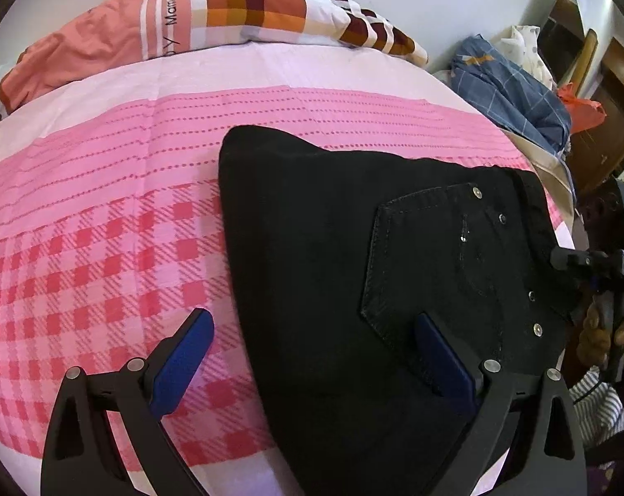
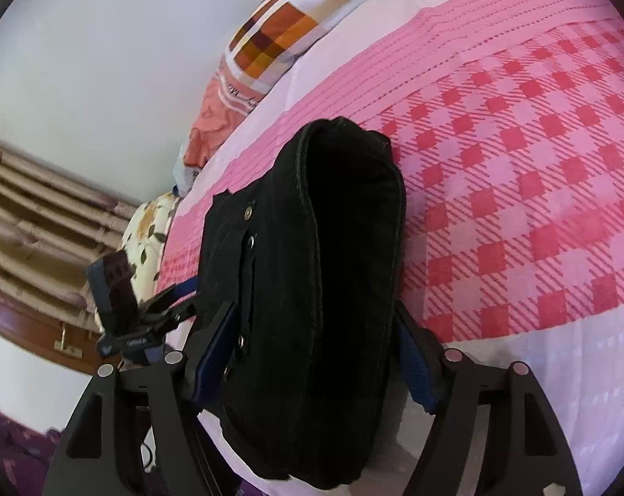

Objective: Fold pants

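Observation:
Black jeans point(image 1: 332, 248) lie folded on the pink checked bedspread point(image 1: 84, 227), with a back pocket and metal rivets facing up. My left gripper point(image 1: 312, 355) is open, its blue-padded jaws spread wide over the jeans' left edge, one finger point(image 1: 179, 363) over the bedspread, the other over the denim. In the right wrist view the folded jeans point(image 2: 312, 289) fill the space between my right gripper's point(image 2: 316, 368) wide-open jaws. The other gripper point(image 2: 146, 322) shows at the left.
A checked orange and white pillow point(image 1: 237, 12) lies at the head of the bed. A blue plaid garment point(image 1: 506, 87) and other clothes are heaped at the right. A wooden door point(image 1: 613, 95) stands beyond. Curtains point(image 2: 35, 215) hang at the left in the right wrist view.

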Demonstrator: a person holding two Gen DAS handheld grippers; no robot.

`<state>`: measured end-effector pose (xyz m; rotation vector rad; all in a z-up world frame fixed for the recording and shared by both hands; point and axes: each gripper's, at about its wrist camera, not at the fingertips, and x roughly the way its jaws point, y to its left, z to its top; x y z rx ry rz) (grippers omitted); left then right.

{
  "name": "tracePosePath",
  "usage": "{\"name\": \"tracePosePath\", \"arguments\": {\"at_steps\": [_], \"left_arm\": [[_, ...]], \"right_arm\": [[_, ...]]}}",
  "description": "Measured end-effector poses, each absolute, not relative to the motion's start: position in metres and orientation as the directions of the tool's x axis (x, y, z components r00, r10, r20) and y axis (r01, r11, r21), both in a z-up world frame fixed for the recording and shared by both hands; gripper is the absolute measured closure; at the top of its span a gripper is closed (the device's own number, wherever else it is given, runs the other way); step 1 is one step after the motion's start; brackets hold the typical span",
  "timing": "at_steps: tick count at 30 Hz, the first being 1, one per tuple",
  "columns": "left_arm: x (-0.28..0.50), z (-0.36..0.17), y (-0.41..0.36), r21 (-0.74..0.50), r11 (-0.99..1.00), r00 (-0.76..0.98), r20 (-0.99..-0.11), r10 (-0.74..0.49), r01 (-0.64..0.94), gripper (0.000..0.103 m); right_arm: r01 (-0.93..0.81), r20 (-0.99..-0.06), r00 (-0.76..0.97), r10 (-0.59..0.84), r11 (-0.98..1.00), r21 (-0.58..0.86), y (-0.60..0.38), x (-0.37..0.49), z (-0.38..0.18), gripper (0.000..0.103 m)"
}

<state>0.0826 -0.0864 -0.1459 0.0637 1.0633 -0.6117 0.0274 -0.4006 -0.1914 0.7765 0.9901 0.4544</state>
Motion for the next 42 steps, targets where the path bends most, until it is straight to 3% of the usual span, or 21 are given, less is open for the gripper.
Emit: {"name": "tracePosePath", "arguments": {"at_steps": [3, 11, 13, 17, 20, 24, 26, 29, 31, 32, 33, 34, 35, 36, 38, 42], "left_arm": [[0.084, -0.146, -0.092, -0.217, 0.833, 0.341, -0.838, -0.426, 0.509, 0.005], [0.086, -0.147, -0.098, -0.187, 0.832, 0.349, -0.844, -0.408, 0.522, 0.003], [0.086, -0.147, -0.099, -0.177, 0.832, 0.352, -0.845, -0.402, 0.526, 0.003], [0.088, -0.147, -0.101, -0.165, 0.833, 0.354, -0.849, -0.393, 0.528, 0.001], [0.089, -0.148, -0.101, -0.161, 0.834, 0.354, -0.851, -0.388, 0.528, 0.000], [0.088, -0.149, -0.103, -0.164, 0.831, 0.355, -0.847, -0.395, 0.531, 0.000], [0.088, -0.150, -0.105, -0.172, 0.822, 0.347, -0.845, -0.406, 0.543, 0.000], [0.087, -0.150, -0.112, -0.205, 0.791, 0.310, -0.841, -0.444, 0.576, 0.000], [0.085, -0.148, -0.119, -0.242, 0.753, 0.283, -0.822, -0.494, 0.612, 0.000], [0.084, -0.147, -0.119, -0.257, 0.742, 0.285, -0.807, -0.517, 0.619, 0.001], [0.082, -0.147, -0.117, -0.266, 0.737, 0.287, -0.798, -0.530, 0.621, 0.008], [0.082, -0.143, -0.112, -0.283, 0.735, 0.292, -0.785, -0.547, 0.616, 0.018], [0.084, -0.140, -0.106, -0.303, 0.743, 0.296, -0.778, -0.555, 0.596, 0.046], [0.091, -0.138, -0.094, -0.363, 0.750, 0.286, -0.763, -0.580, 0.553, 0.061], [0.098, -0.137, -0.079, -0.440, 0.740, 0.259, -0.741, -0.619, 0.509, 0.068], [0.088, -0.118, -0.089, -0.347, 0.754, 0.307, -0.758, -0.575, 0.557, 0.075]], "right_arm": [[0.046, -0.554, 0.486, 0.675, 0.614, 0.788, -0.415, 0.024, -0.198, 0.051], [0.053, -0.547, 0.462, 0.698, 0.594, 0.803, -0.419, 0.024, -0.198, 0.050], [0.048, -0.550, 0.464, 0.695, 0.600, 0.799, -0.418, 0.024, -0.197, 0.046], [0.041, -0.552, 0.468, 0.691, 0.607, 0.794, -0.410, 0.026, -0.191, 0.027], [0.070, -0.593, 0.465, 0.657, 0.640, 0.765, -0.407, 0.031, -0.184, 0.022], [0.072, -0.604, 0.490, 0.628, 0.662, 0.746, -0.412, 0.036, -0.182, 0.002], [0.045, -0.571, 0.450, 0.687, 0.621, 0.782, -0.404, 0.041, -0.185, 0.001], [-0.016, -0.615, 0.430, 0.661, 0.686, 0.727, -0.380, 0.045, -0.181, 0.001], [-0.035, -0.596, 0.410, 0.690, 0.665, 0.746, -0.368, 0.049, -0.182, 0.020], [-0.029, -0.604, 0.398, 0.691, 0.667, 0.744, -0.364, 0.050, -0.185, 0.058], [-0.012, -0.632, 0.390, 0.670, 0.690, 0.724, -0.365, 0.051, -0.189, 0.068], [0.004, -0.607, 0.397, 0.689, 0.659, 0.752, -0.371, 0.050, -0.191, 0.069], [0.011, -0.589, 0.406, 0.699, 0.641, 0.768, -0.374, 0.049, -0.192, 0.070], [0.012, -0.585, 0.415, 0.697, 0.639, 0.769, -0.376, 0.047, -0.191, 0.071], [0.009, -0.574, 0.425, 0.700, 0.631, 0.776, -0.374, 0.045, -0.188, 0.071], [-0.013, -0.524, 0.449, 0.724, 0.591, 0.806, -0.372, 0.041, -0.177, 0.073]]}}
